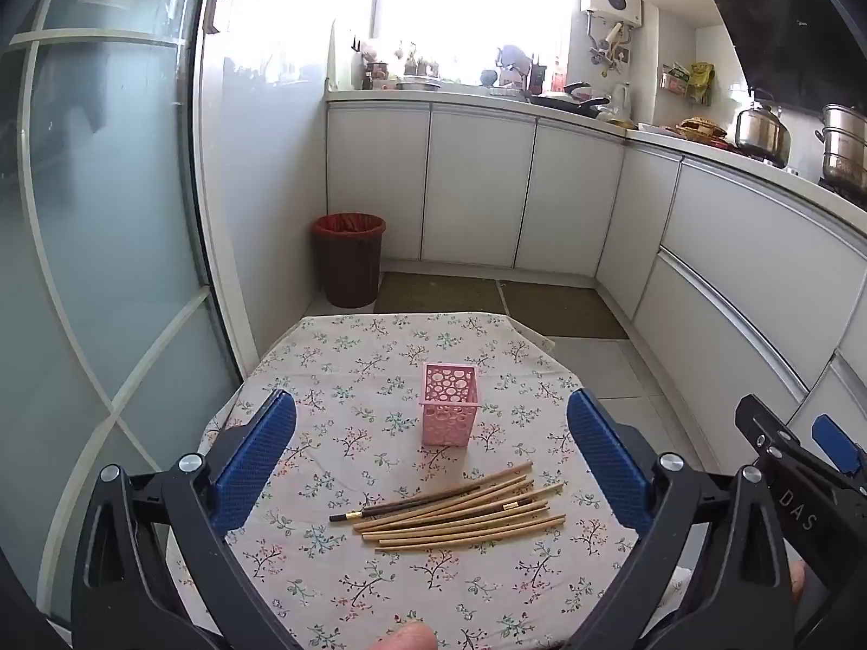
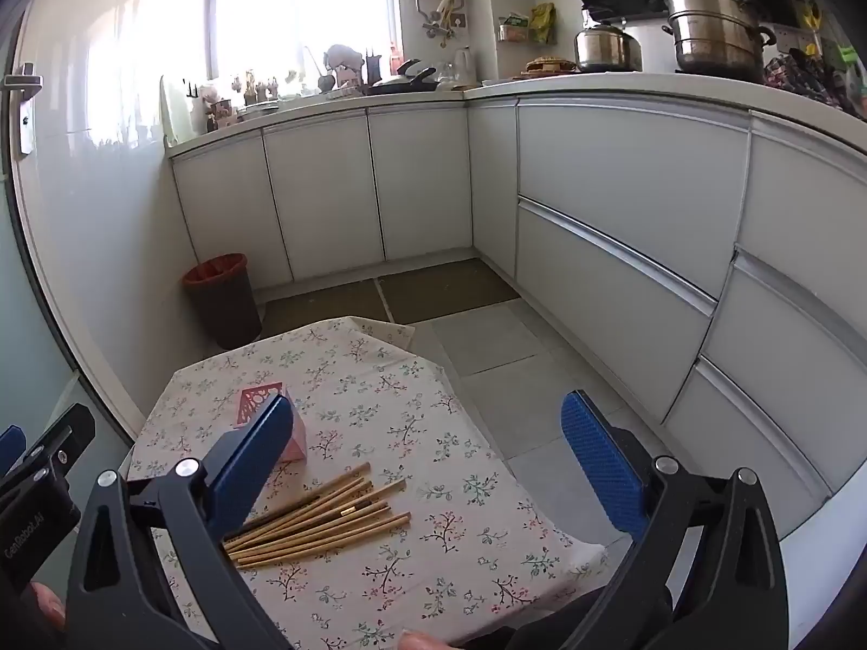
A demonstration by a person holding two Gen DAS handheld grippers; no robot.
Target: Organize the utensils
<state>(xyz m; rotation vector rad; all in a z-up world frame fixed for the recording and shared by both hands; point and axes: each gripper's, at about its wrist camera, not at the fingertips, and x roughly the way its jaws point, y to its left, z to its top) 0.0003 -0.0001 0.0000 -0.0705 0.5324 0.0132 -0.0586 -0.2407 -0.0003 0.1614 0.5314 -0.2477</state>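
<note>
A pile of several bamboo chopsticks (image 1: 460,512), one dark with a gold band, lies on the floral tablecloth (image 1: 347,374). A pink perforated square holder (image 1: 450,403) stands upright just beyond them. My left gripper (image 1: 433,449) is open and empty, held above the near side of the table with the pile and holder between its blue fingers (image 1: 254,460). In the right wrist view, my right gripper (image 2: 428,466) is open and empty; the chopsticks (image 2: 319,520) lie by its left finger (image 2: 254,460), which partly hides the holder (image 2: 263,403). The right gripper shows in the left wrist view (image 1: 791,449).
A brown bin with a red liner (image 1: 349,260) stands on the floor beyond the table, beside a glass door (image 1: 108,216). White cabinets (image 1: 477,189) run along the back and right. Pots (image 2: 710,32) and clutter sit on the counter. Tiled floor (image 2: 487,346) lies right of the table.
</note>
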